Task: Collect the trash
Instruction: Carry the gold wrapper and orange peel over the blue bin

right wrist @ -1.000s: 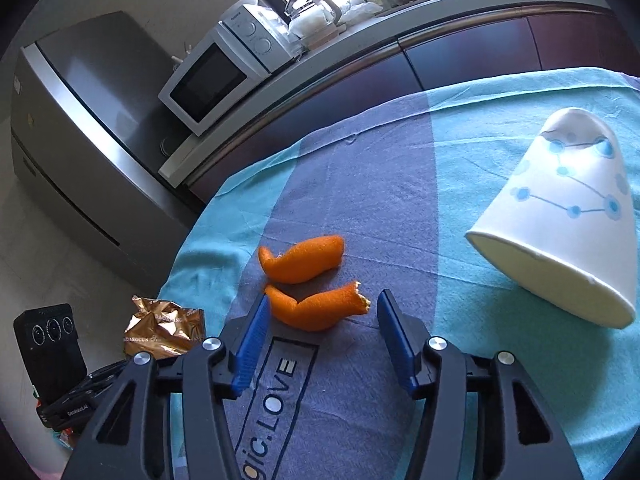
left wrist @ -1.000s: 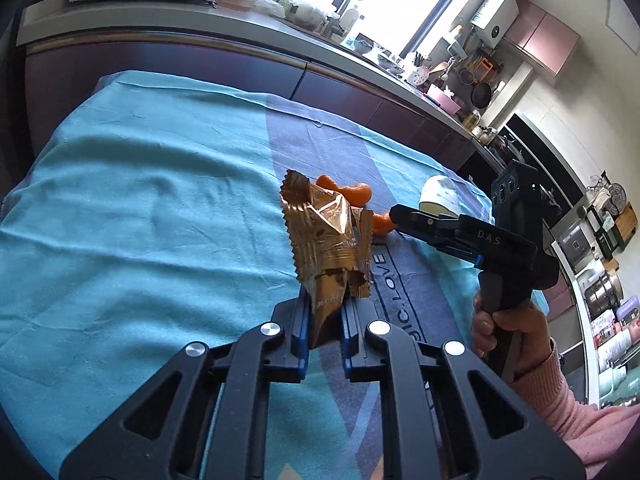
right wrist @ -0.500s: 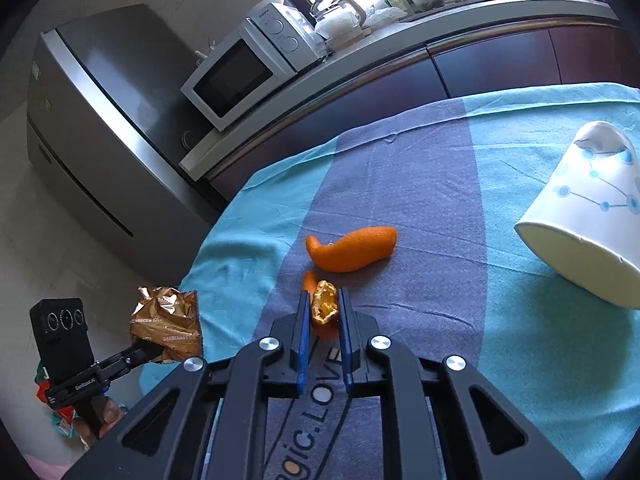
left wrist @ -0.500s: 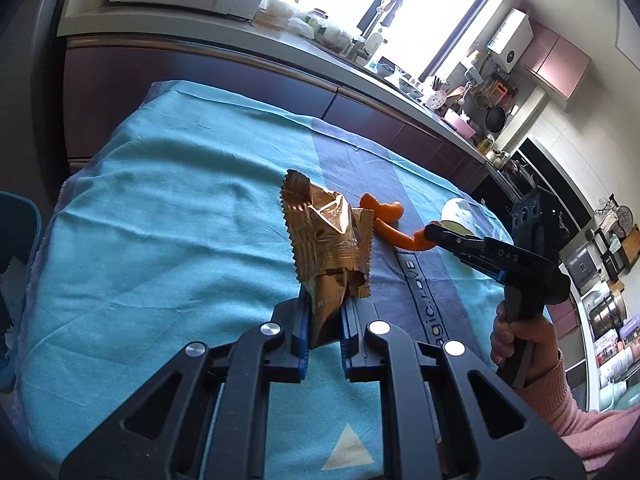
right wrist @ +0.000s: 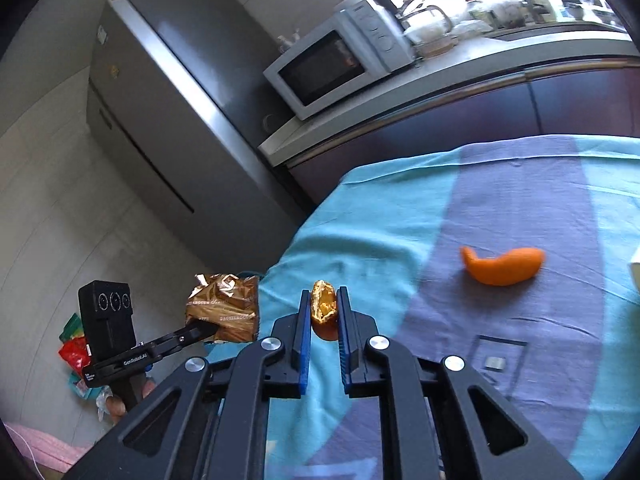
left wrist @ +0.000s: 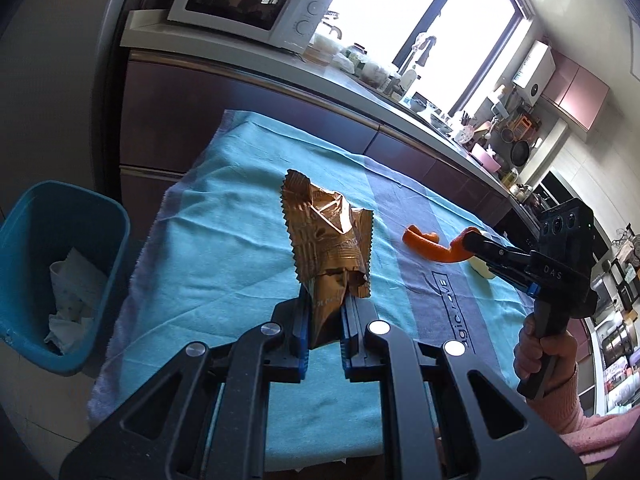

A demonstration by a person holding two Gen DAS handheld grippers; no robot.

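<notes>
My left gripper (left wrist: 325, 312) is shut on a crumpled gold foil wrapper (left wrist: 328, 240) and holds it above the table's left part; it also shows in the right wrist view (right wrist: 224, 308). My right gripper (right wrist: 325, 312) is shut on an orange peel piece (right wrist: 323, 314), lifted off the cloth; the peel also shows in the left wrist view (left wrist: 444, 250). A second orange peel (right wrist: 504, 266) lies on the purple stripe of the teal tablecloth (left wrist: 224, 248). A blue bin (left wrist: 52, 272) with crumpled paper stands on the floor left of the table.
A white paper cup (left wrist: 482, 268) lies behind my right gripper, mostly hidden. A kitchen counter with a microwave (left wrist: 248, 4) runs behind the table. A grey fridge (right wrist: 168, 120) stands at the left. Coloured packets (right wrist: 74, 344) lie on the floor.
Both grippers have moved left toward the table's left end, each still holding its item. The blue bin has come into the left wrist view. The right gripper closed on the peel a second ago.
</notes>
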